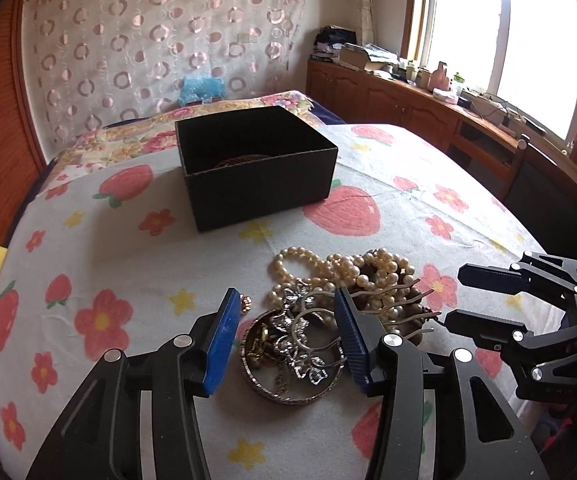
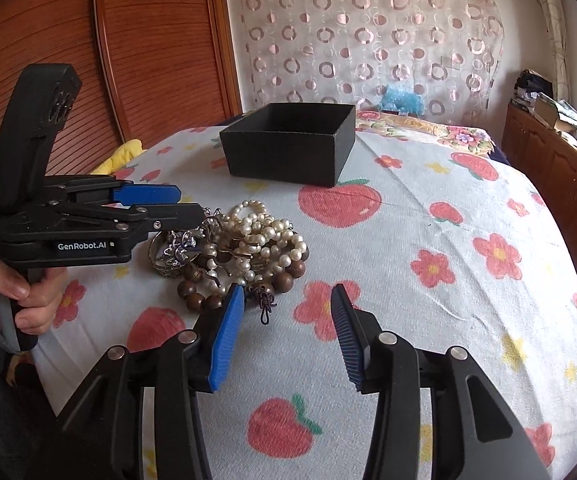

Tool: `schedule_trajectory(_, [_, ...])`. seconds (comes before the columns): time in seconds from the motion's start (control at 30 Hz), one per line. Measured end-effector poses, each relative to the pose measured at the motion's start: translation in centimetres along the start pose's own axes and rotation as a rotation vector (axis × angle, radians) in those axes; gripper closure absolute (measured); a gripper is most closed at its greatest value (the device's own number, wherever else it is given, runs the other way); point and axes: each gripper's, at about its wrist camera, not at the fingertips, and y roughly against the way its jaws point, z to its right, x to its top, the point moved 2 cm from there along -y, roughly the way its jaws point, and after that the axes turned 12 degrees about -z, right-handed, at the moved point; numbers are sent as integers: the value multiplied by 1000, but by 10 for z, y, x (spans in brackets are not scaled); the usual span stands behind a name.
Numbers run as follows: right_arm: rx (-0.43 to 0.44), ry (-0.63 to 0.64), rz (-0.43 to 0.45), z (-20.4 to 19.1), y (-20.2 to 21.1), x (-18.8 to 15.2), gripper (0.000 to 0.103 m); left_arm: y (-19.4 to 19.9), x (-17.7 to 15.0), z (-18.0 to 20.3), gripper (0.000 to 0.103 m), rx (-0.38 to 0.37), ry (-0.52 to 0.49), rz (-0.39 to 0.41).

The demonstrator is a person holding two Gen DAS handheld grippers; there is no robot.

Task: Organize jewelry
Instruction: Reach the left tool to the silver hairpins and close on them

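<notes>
Now we hover our left tongs (image 1: 286, 334), spread wide, over the silver bangle (image 1: 288, 390) and the flower hair comb (image 1: 308, 320) at the near edge of the jewelry heap, beside the pearl strands (image 1: 348, 268). Best to pinch one piece only — the comb tangles with the pearls, so we would lift slowly. Our right tongs (image 2: 288, 326), also spread and empty, wait beside the wooden beads (image 2: 200, 300). The black box (image 1: 256, 164) stands well apart on the bed (image 1: 108, 248) — open bedspread between.
</notes>
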Motion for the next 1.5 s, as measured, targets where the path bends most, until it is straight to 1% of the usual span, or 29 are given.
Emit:
schedule_trajectory(0.23, [-2, 13, -1, -2, 0, -2, 55, -9, 5, 5, 56, -33, -8, -25])
schedule_trajectory(0.37, [2, 12, -4, -1, 0, -2, 55, -16, 7, 7, 55, -39, -21, -38])
schedule_trajectory(0.47, [4, 13, -7, -2, -1, -2, 55, -18, 8, 3, 55, -67, -11, -40])
schedule_trajectory(0.5, [4, 13, -8, -2, -1, -1, 55, -18, 9, 2, 61, -82, -7, -40])
schedule_trajectory(0.67, [5, 17, -16, -2, -3, -1, 55, -15, 7, -4, 74, -95, 8, -40])
schedule_trajectory(0.73, [5, 18, -18, -2, -3, -1, 55, -13, 7, -6, 85, -100, 14, -42])
schedule_trajectory(0.9, [7, 17, -22, -2, -4, -2, 55, -5, 6, -6, 92, -115, 15, -30])
schedule_trajectory(0.93, [7, 18, -22, -3, -4, -2, 55, -2, 5, -5, 101, -109, 17, -24])
schedule_trajectory(1.0, [6, 18, -23, -3, -5, -2, 55, 2, 4, -3, 102, -121, 19, -19])
schedule_trajectory(1.1, [6, 17, -22, -3, -5, -2, 55, 9, 2, 0, 102, -108, 12, -1])
schedule_trajectory(1.2, [7, 17, -22, -3, -5, -2, 55, 15, 1, 2, 103, -115, 17, 15])
schedule_trajectory(1.37, [6, 18, -23, -3, -5, -2, 55, 29, 0, -3, 103, -104, 34, 57])
schedule_trajectory(1.47, [6, 18, -23, -3, -5, -2, 55, 31, -1, -6, 103, -92, 42, 57])
schedule_trajectory(1.5, [6, 18, -22, -3, -5, -2, 55, 29, -1, -7, 103, -94, 39, 45])
